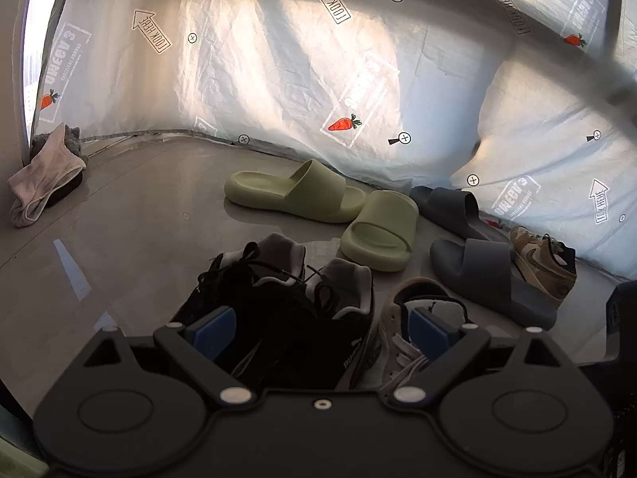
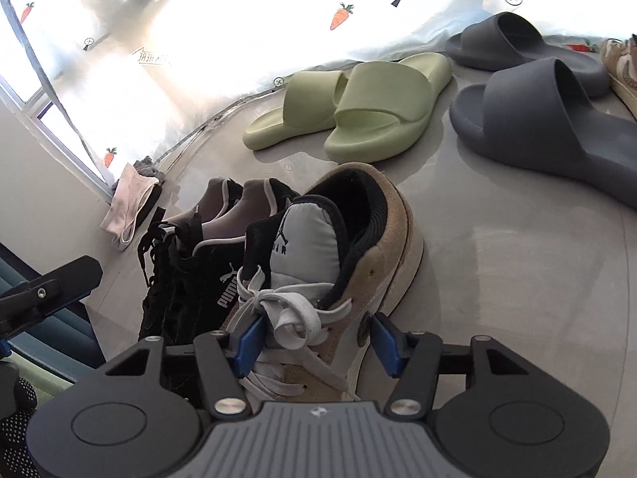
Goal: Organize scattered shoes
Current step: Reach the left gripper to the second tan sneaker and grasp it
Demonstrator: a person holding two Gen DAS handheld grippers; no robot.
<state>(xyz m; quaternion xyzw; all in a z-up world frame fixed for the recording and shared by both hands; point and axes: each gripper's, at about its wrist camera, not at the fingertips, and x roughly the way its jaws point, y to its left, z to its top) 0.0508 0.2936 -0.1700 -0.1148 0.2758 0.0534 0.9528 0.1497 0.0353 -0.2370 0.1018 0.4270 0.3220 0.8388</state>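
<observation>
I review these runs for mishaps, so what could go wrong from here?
The right gripper straddles the tan sneaker near its loose white laces; closing could pinch lace rather than shoe, and it might slip. That sneaker sits tight against the black sneakers, so moving it may knock them askew.

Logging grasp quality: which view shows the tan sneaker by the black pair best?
Right wrist: the tan sneaker fills the centre, tongue, laces and side clear, between the right gripper fingers. Left wrist shows only part of it, behind a finger.
</observation>
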